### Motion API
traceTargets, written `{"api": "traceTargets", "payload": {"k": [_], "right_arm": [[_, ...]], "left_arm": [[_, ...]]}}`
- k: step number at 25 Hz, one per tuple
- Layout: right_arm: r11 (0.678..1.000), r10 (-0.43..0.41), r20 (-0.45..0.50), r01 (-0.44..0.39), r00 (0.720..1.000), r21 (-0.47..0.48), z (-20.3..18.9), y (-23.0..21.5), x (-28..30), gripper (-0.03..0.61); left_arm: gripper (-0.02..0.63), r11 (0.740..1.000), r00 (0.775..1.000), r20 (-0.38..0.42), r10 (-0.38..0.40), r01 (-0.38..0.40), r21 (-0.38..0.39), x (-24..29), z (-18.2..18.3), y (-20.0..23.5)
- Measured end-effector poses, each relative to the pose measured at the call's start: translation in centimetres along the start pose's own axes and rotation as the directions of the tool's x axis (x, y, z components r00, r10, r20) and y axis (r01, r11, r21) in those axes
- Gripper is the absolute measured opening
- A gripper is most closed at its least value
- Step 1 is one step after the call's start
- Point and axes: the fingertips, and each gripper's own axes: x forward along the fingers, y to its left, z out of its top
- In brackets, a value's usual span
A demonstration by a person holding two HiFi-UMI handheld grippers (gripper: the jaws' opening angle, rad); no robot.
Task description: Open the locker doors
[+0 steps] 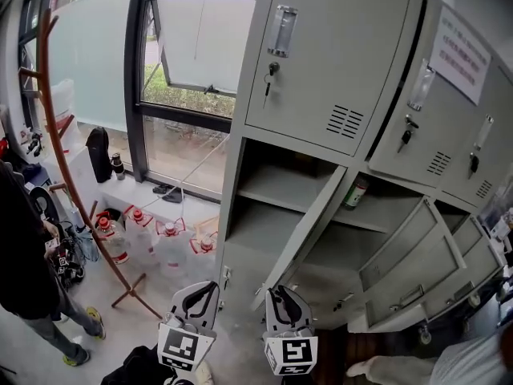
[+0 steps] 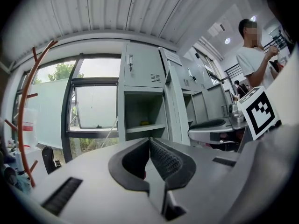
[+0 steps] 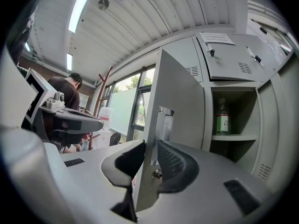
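right gripper [image 3: 150, 146]: pinched on the free edge of the locker door [image 3: 180, 101] | edge held upright between its jaws, panel running ahead | left gripper [image 2: 149, 143]: pressed together, empty, farther off

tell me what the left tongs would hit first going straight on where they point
Likely the open left locker compartment: the shut left tongs aim into it, around its shelf. Nothing shows nearer, though depth is unclear.

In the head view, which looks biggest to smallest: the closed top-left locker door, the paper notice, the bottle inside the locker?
1. closed top-left locker door
2. paper notice
3. bottle, clearly smallest
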Motion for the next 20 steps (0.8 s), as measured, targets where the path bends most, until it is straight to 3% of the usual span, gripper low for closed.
{"api": "traceTargets", "payload": {"k": [11,20], "right_arm": [[0.993,-0.114,-0.017,0.114,0.993,0.005,-0.9,-3.3,-4.6,0.059],[0.971,-0.24,-0.035,0.24,0.97,0.014,-1.8,-7.6,-7.6,0.041]], "left_arm": [[0.025,0.997,0.997,0.024,-0.074,0.074,0.013,-0.2,1.0,-4.3],[0.025,0.991,0.99,0.047,-0.133,0.132,0.026,0.6,1.4,-6.9]]}}
